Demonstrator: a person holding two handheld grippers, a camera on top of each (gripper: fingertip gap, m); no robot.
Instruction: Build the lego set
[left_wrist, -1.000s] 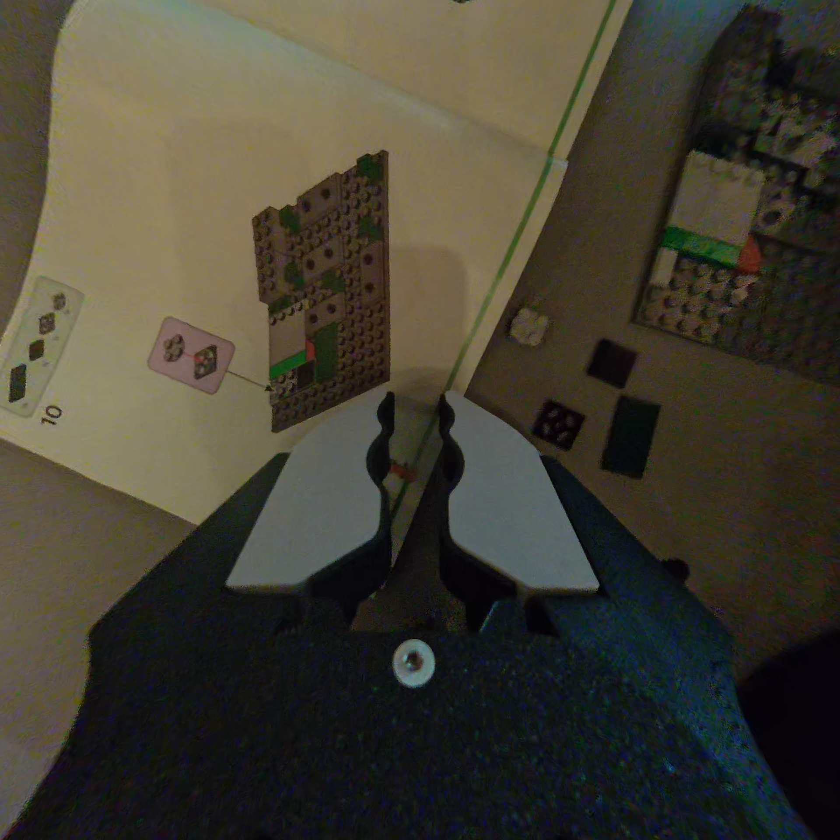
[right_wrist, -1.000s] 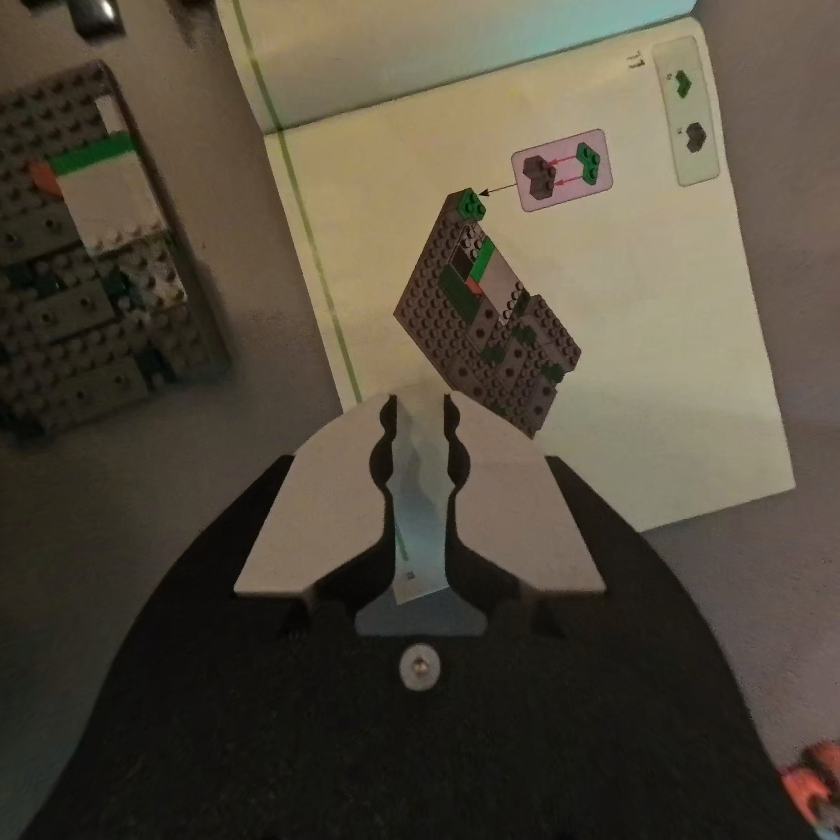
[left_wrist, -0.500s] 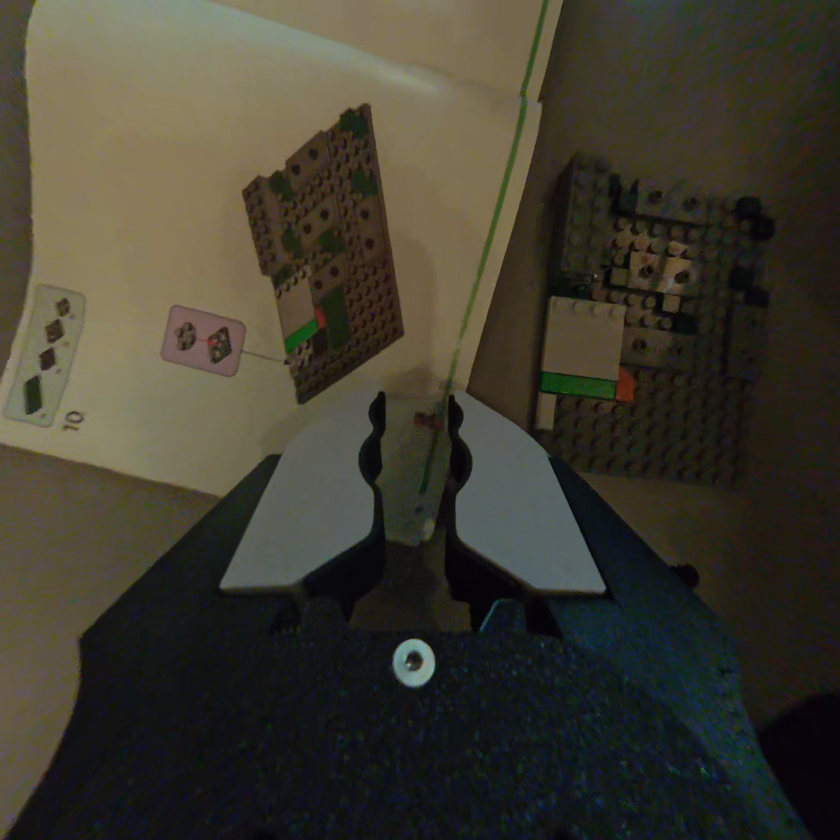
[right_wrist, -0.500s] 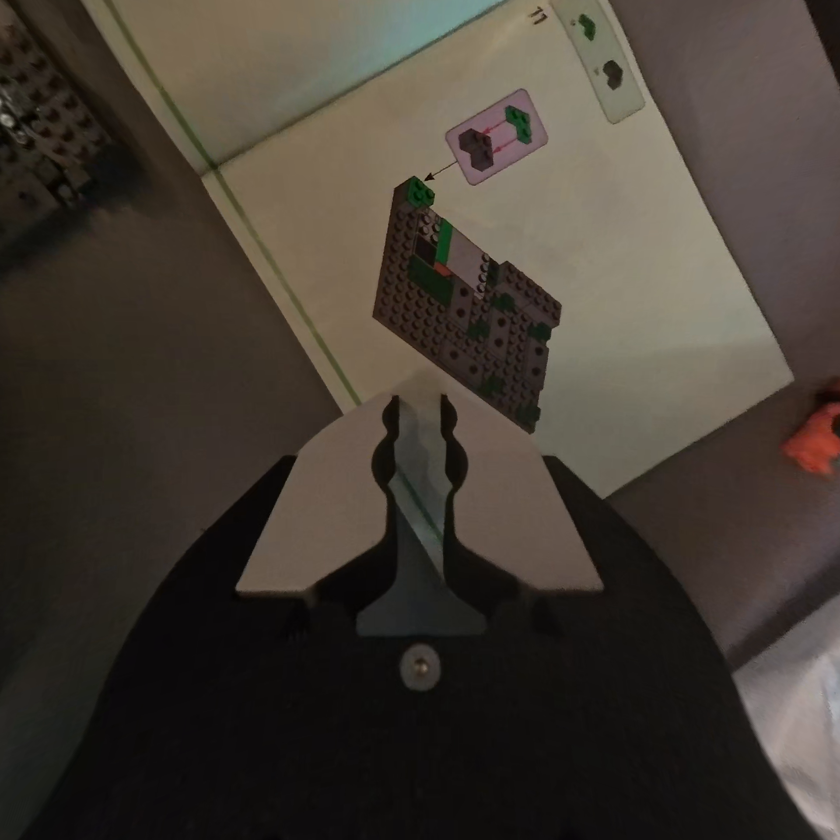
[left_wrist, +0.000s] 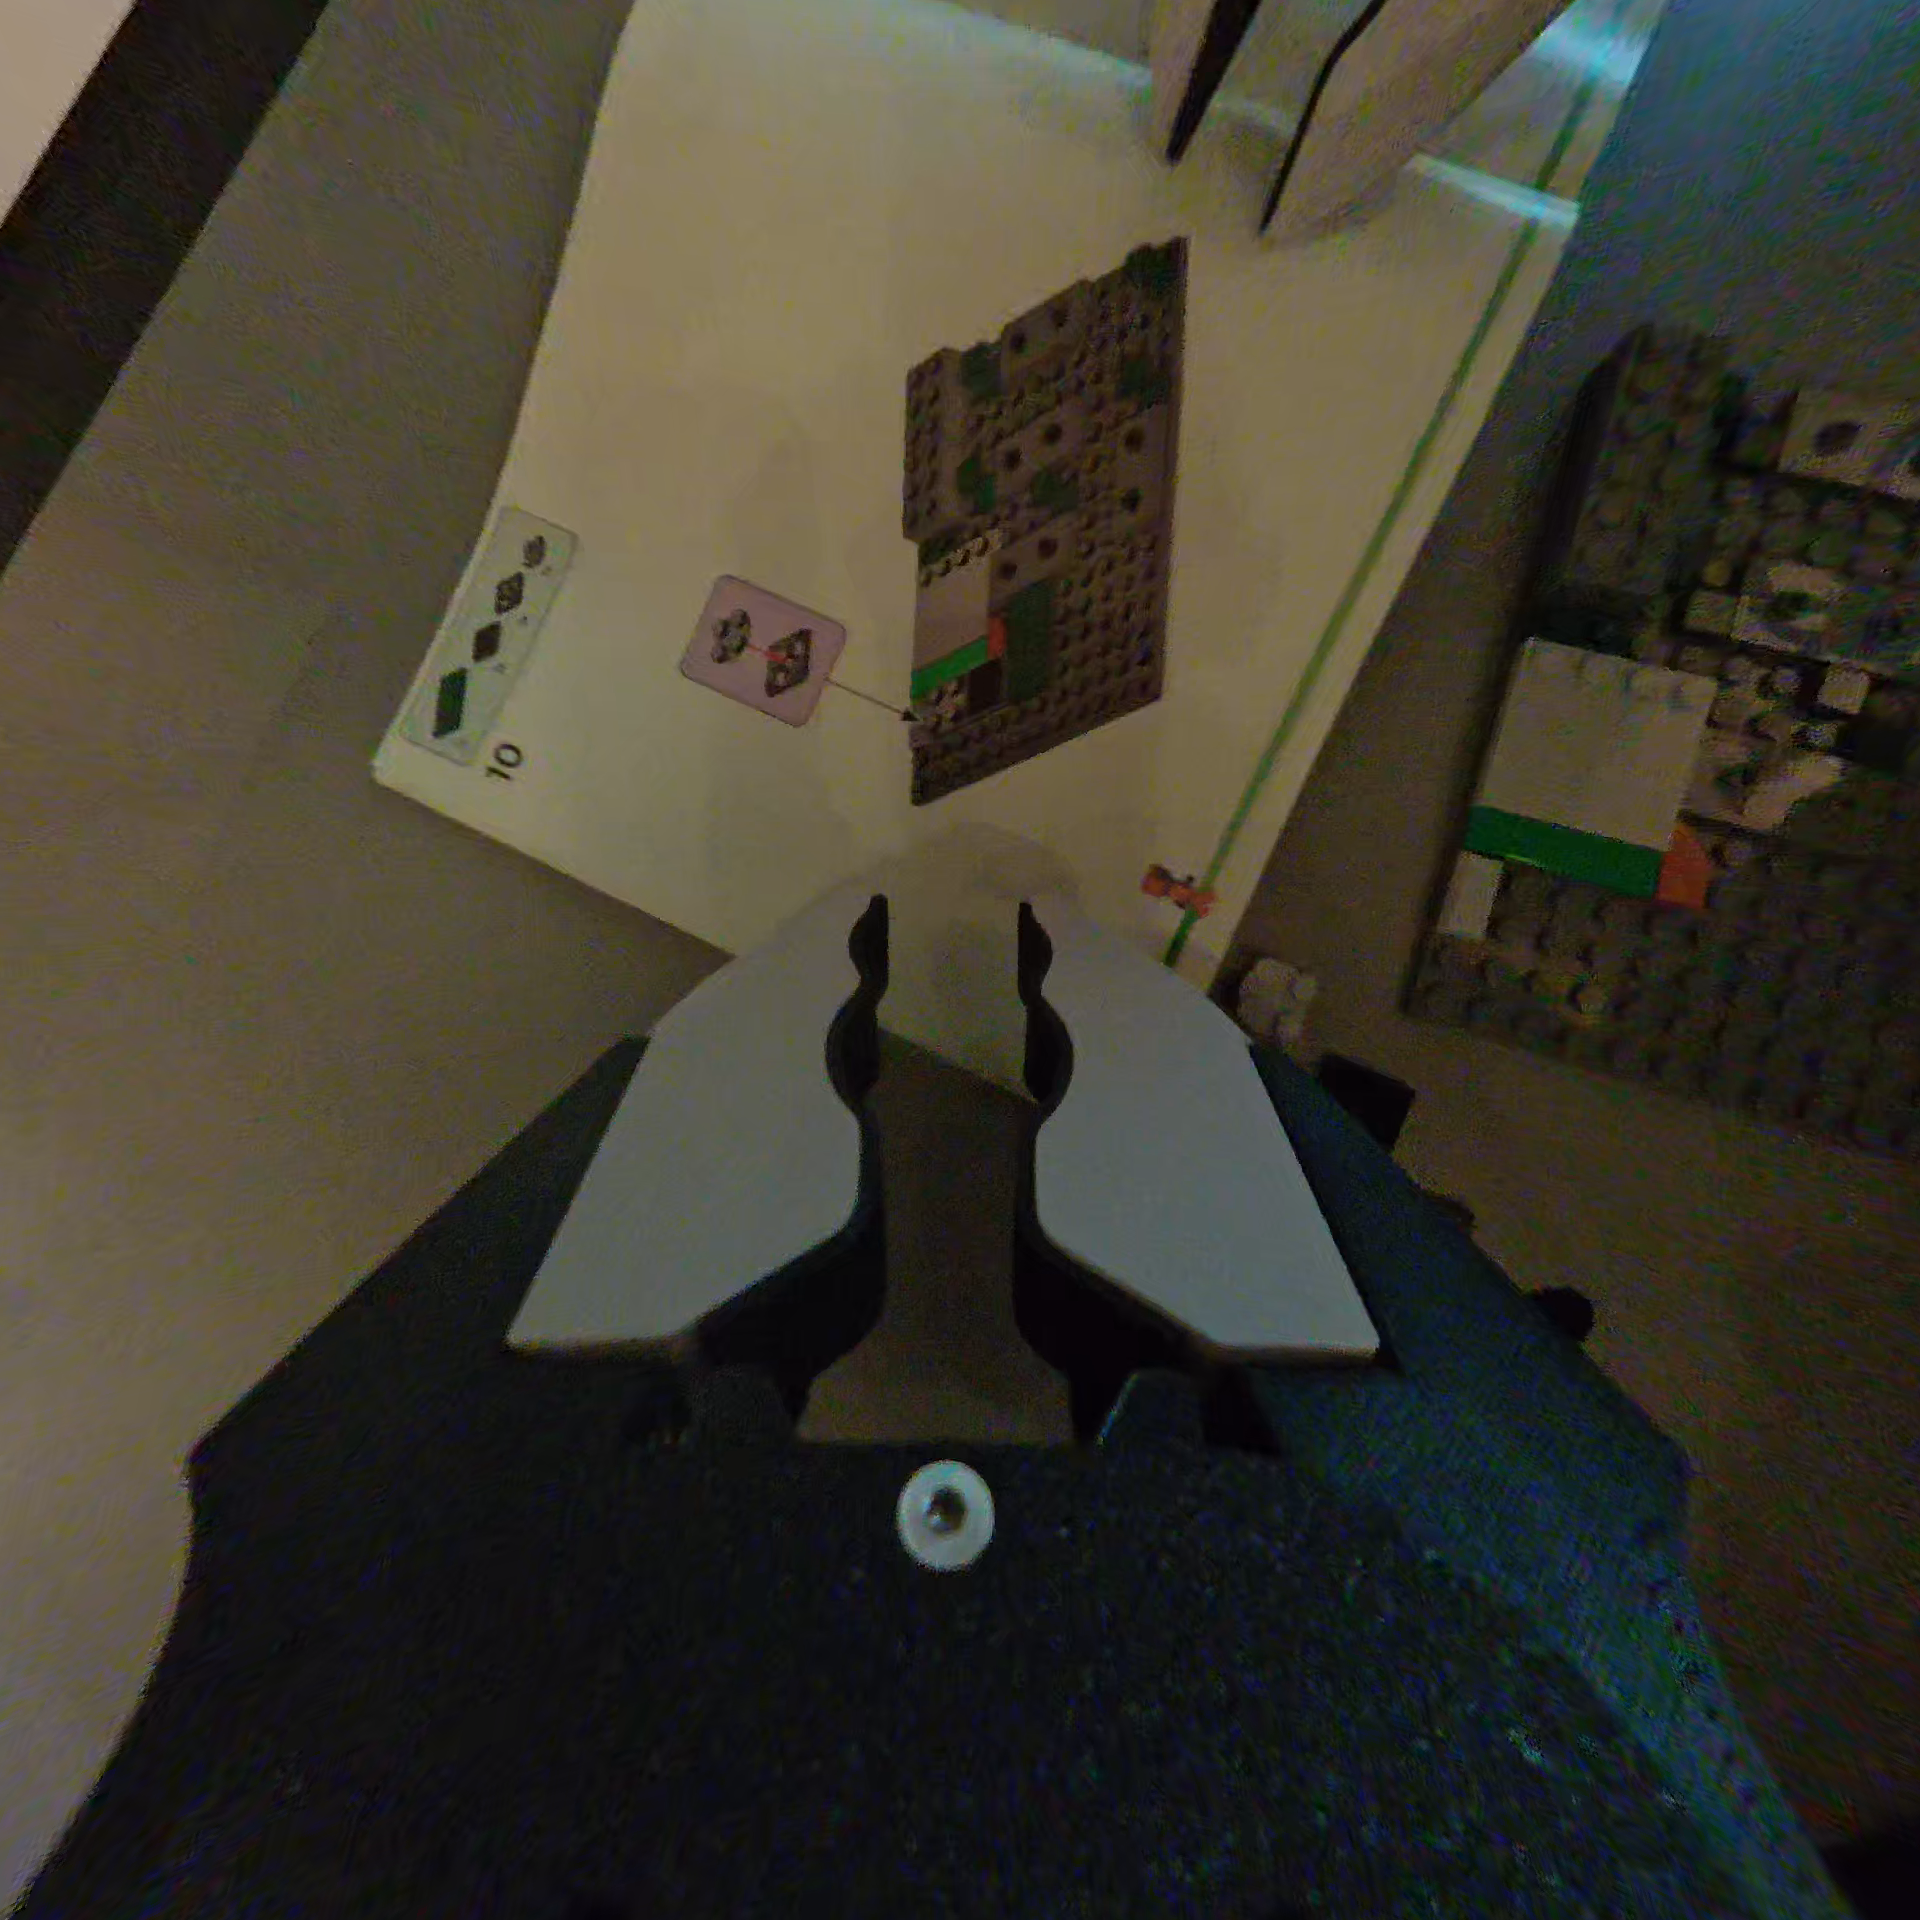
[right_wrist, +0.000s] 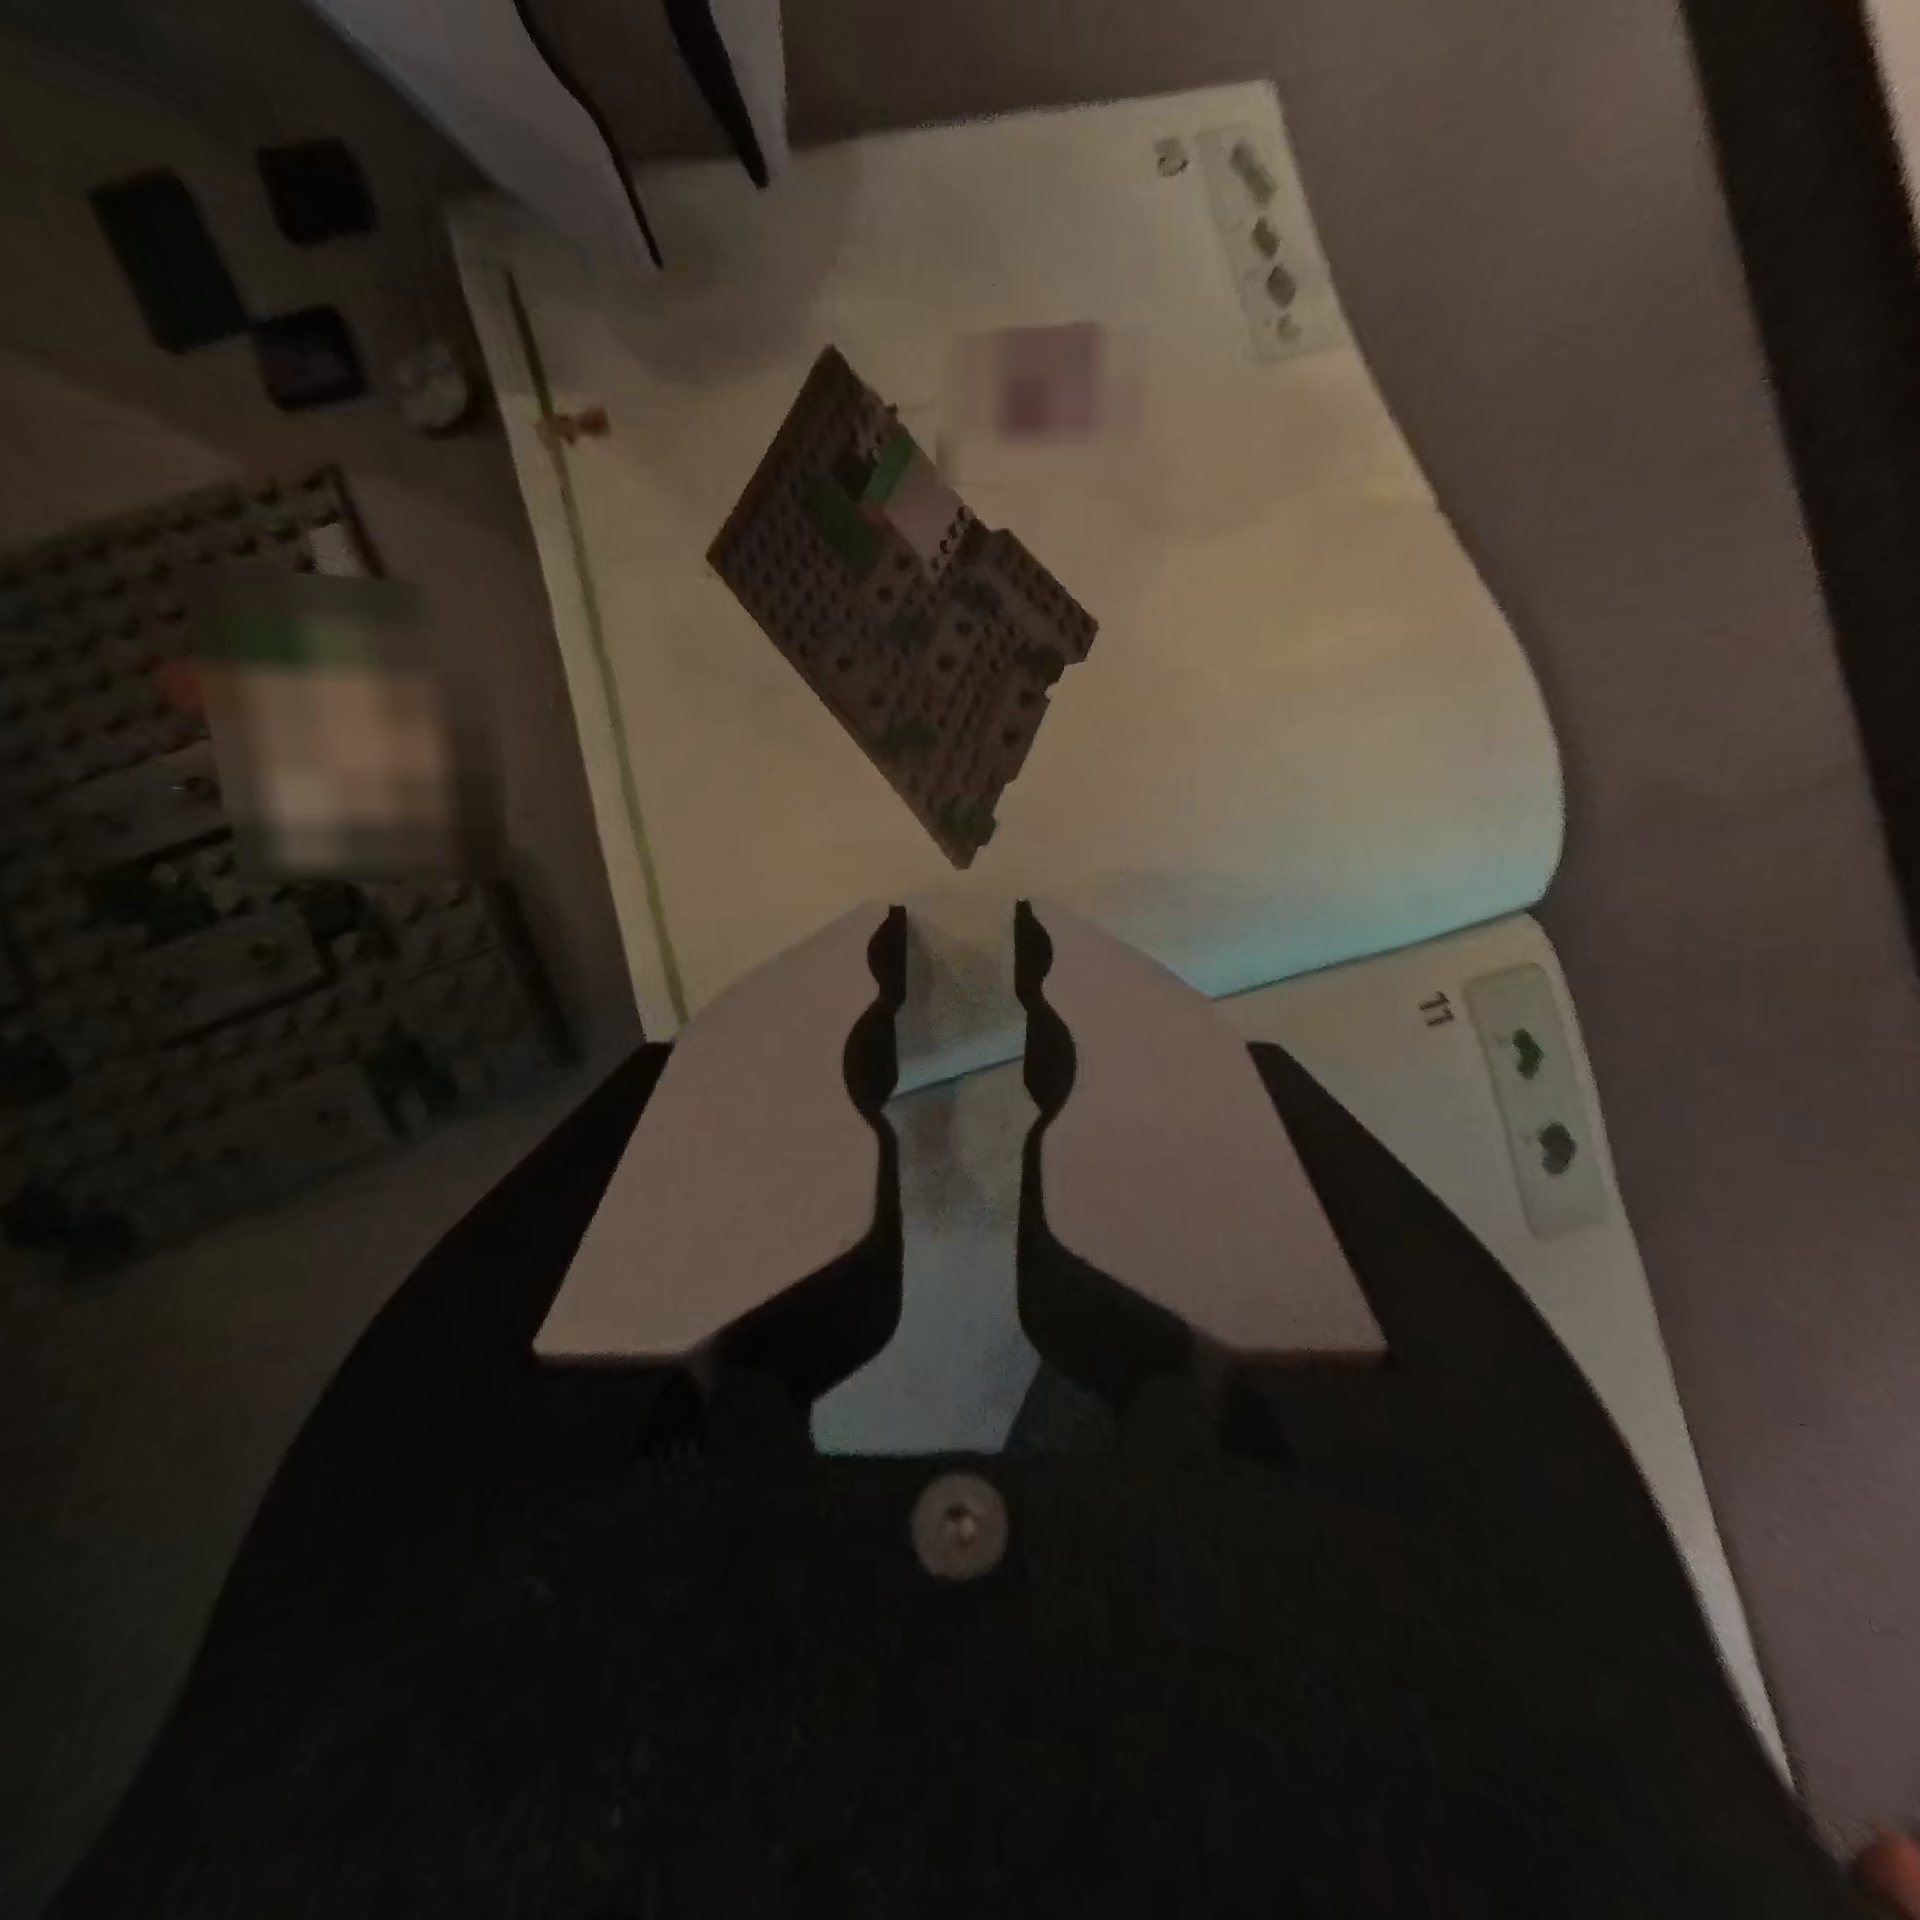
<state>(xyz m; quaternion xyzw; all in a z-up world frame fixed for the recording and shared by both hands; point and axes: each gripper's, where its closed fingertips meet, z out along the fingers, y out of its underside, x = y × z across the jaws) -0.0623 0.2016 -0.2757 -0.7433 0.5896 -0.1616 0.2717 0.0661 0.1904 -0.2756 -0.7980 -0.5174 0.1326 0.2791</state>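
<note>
Two hand-held grippers hang over an open instruction booklet (left_wrist: 831, 312) on a dimly lit table (left_wrist: 208, 727). The left gripper (left_wrist: 951, 914) has its pale fingers (left_wrist: 727, 1143) set a narrow gap apart with nothing between them; through the gap the booklet's near corner and the bare table show, and whether the tips touch the paper cannot be told. Ahead of it on the page is a printed diagram of the model (left_wrist: 1039, 520). To its right, off the page, lies the partly built lego model (left_wrist: 1714, 748), a grey studded plate carrying a white block with a green strip and a small orange piece. A small pale brick (left_wrist: 1273, 992) sits on the table just beside the booklet's corner, near the model's edge, and a tiny orange-red piece (left_wrist: 1174, 883) lies on the page by its green border line. The right gripper (right_wrist: 956, 920) is likewise slightly spread and empty, poised above the booklet (right_wrist: 1247, 727) where one page curls up over the next; contact with the paper is unclear. In its view the lego model (right_wrist: 125, 935) lies to the left, and three dark flat pieces (right_wrist: 166, 260) rest on the table beyond it. The left gripper's fingers (right_wrist: 582, 94) reach in from the top edge.
</note>
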